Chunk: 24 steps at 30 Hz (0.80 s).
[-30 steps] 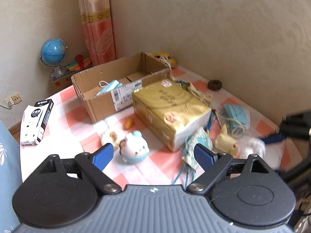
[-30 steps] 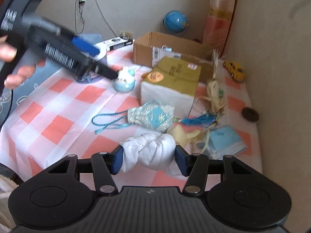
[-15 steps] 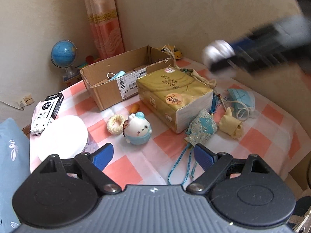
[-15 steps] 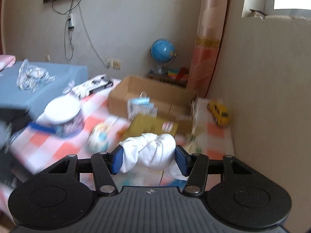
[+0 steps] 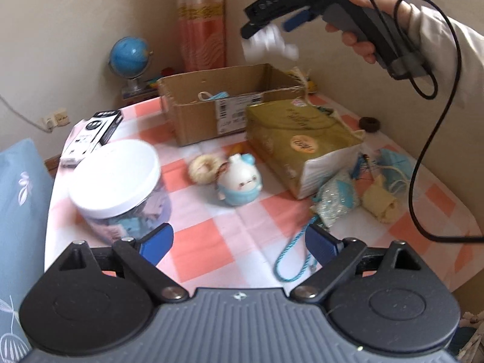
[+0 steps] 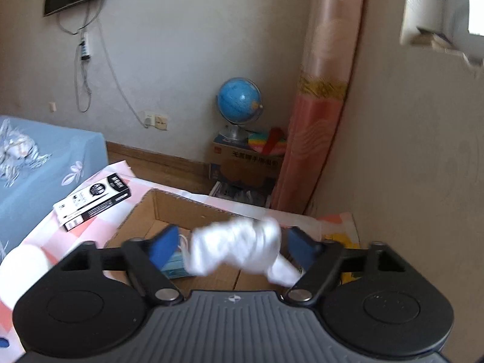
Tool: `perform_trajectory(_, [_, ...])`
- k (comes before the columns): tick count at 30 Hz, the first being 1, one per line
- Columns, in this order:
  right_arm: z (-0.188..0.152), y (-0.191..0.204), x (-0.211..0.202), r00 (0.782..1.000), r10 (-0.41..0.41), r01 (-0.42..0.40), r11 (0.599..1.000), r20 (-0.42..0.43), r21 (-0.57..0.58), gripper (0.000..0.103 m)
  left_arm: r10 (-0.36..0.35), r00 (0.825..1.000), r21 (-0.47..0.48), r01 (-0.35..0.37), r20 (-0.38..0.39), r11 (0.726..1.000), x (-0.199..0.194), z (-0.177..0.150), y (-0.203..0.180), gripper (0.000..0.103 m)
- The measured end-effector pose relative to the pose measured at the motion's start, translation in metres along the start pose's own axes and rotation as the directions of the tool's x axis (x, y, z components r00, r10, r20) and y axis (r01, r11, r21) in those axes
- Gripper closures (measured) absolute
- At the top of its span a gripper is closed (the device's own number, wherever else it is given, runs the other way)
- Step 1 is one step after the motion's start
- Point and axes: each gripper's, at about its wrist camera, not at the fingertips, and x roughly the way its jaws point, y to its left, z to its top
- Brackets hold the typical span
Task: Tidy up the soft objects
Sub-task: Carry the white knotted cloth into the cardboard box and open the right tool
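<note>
A white knotted cloth (image 5: 266,44) (image 6: 236,248), blurred, is in the air over the open cardboard box (image 5: 196,115) (image 6: 142,211). My right gripper (image 5: 269,30) (image 6: 231,249) hangs above the box with its jaws opening; the cloth is between the blue pads with a gap on each side. A blue face mask (image 5: 216,96) lies inside the box. My left gripper (image 5: 239,242) stands open and empty over the table's front. Ahead of it lie a white-and-blue plush toy (image 5: 240,181), a fluffy scrunchie (image 5: 204,168), a sequinned pouch (image 5: 338,199), a beige cloth (image 5: 379,201) and another mask (image 5: 396,160).
A gold tissue pack (image 5: 296,130) lies right of the box. A white-lidded jar (image 5: 118,178) stands front left, a black-and-white carton (image 5: 93,130) behind it. A globe (image 5: 130,57) and curtain are beyond the table. The right gripper's cable (image 5: 423,157) hangs over the table's right side.
My right gripper carried the white cloth up from the table's front to above the box, then spread its jaws and let it go. My left gripper drew back; the jar came into view.
</note>
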Motion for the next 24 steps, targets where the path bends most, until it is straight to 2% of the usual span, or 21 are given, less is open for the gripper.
perform_trajectory(2, [-0.005,-0.002,-0.004,1.0,0.012,-0.012,1.0,-0.003,0.016,0.004,0.006,1.0,-0.014,-0.006,-0.001,1.0,-0.001,-0.002,0.005,0.009])
perform_trajectory(4, [-0.015,-0.003,-0.015,1.0,0.01,-0.011,1.0,0.008,0.021,0.0,0.012,1.0,-0.018,-0.012,0.0,1.0,-0.003,-0.004,0.009,0.009])
perform_trajectory(13, [-0.068,0.004,-0.083,1.0,0.028,-0.029,0.999,0.008,0.034,0.0,0.013,1.0,0.009,-0.013,0.008,1.0,-0.011,-0.007,-0.001,0.009])
perform_trajectory(16, [-0.095,0.009,-0.101,1.0,0.025,-0.025,0.999,-0.004,0.033,0.0,0.01,1.0,0.014,-0.01,0.004,1.0,-0.012,-0.009,-0.006,0.009])
perform_trajectory(21, [-0.145,0.016,-0.12,0.999,-0.034,0.035,0.999,-0.041,0.024,0.0,0.004,1.0,0.025,-0.003,-0.014,1.0,-0.008,-0.011,-0.017,0.009])
perform_trajectory(24, [-0.175,0.016,-0.13,0.997,-0.03,0.034,0.998,-0.067,0.054,0.0,0.0,1.0,0.046,0.001,-0.02,0.999,-0.003,-0.008,-0.026,0.009])
